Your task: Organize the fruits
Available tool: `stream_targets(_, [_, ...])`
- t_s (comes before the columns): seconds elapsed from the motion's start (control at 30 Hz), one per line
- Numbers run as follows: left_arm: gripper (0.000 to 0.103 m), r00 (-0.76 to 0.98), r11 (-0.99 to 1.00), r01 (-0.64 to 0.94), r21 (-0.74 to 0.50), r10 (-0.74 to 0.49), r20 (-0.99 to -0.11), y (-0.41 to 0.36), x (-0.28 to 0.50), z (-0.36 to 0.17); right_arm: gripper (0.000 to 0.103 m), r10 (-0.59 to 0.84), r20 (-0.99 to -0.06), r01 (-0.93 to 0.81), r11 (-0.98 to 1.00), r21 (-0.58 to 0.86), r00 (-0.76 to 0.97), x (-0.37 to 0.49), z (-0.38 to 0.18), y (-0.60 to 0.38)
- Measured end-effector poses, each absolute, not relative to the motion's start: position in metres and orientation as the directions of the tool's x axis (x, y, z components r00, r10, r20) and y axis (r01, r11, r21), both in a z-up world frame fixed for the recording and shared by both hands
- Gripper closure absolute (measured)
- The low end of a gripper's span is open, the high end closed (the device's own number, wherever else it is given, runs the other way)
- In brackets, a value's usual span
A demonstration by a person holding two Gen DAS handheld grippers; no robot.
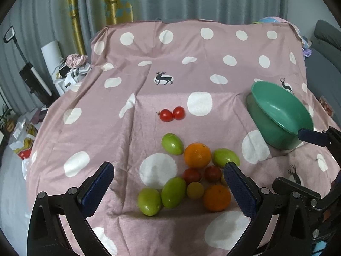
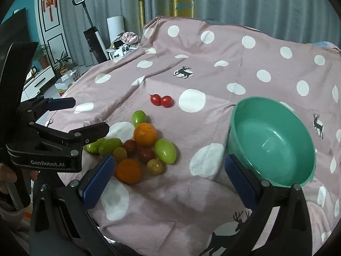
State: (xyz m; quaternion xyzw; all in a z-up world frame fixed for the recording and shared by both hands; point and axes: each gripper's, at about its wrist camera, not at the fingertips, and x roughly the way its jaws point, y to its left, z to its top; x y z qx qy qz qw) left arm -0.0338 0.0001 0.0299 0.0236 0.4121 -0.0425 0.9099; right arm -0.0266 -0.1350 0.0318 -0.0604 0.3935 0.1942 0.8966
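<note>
A pile of fruit lies on the pink dotted cloth: two oranges, several green fruits and small dark red and yellowish tomatoes. Two red cherry tomatoes lie apart, farther back. A green bowl stands empty at the right. My left gripper is open, its fingers either side of the pile's near part. My right gripper is open, with its right finger against the bowl's near rim.
The cloth drapes over a raised surface, and its edges fall away at the left. Beyond the left edge are a vacuum, boxes, potted plants and clutter. Grey curtains hang behind.
</note>
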Motion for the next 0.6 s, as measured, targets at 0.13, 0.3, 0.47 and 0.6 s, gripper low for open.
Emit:
stream_targets(0.13, [0.001, 0.659, 0.995, 0.101, -0.001, -0.068, -0.749, 0.002, -0.035, 0.030, 0.000, 0.300, -0.733, -0.408, 0.912, 0.034, 0.611, -0.029, 0.030, -0.134])
stream_targets(0.3, [0.001, 0.662, 0.995, 0.104, -0.005, -0.073, -0.746, 0.004, -0.036, 0.030, 0.000, 0.293, -0.734, -0.408, 0.913, 0.024, 0.613, -0.029, 0.032, -0.128])
stream_targets(0.47, [0.001, 0.661, 0.995, 0.102, -0.005, -0.071, -0.747, 0.003, -0.036, 0.029, 0.000, 0.284, -0.738, -0.407, 0.913, 0.013, 0.613, -0.028, 0.031, -0.126])
stream_targets(0.6, [0.001, 0.657, 0.995, 0.103, -0.008, -0.074, -0.750, 0.004, -0.034, 0.028, 0.000, 0.284, -0.740, -0.406, 0.914, 0.016, 0.610, -0.029, 0.031, -0.125])
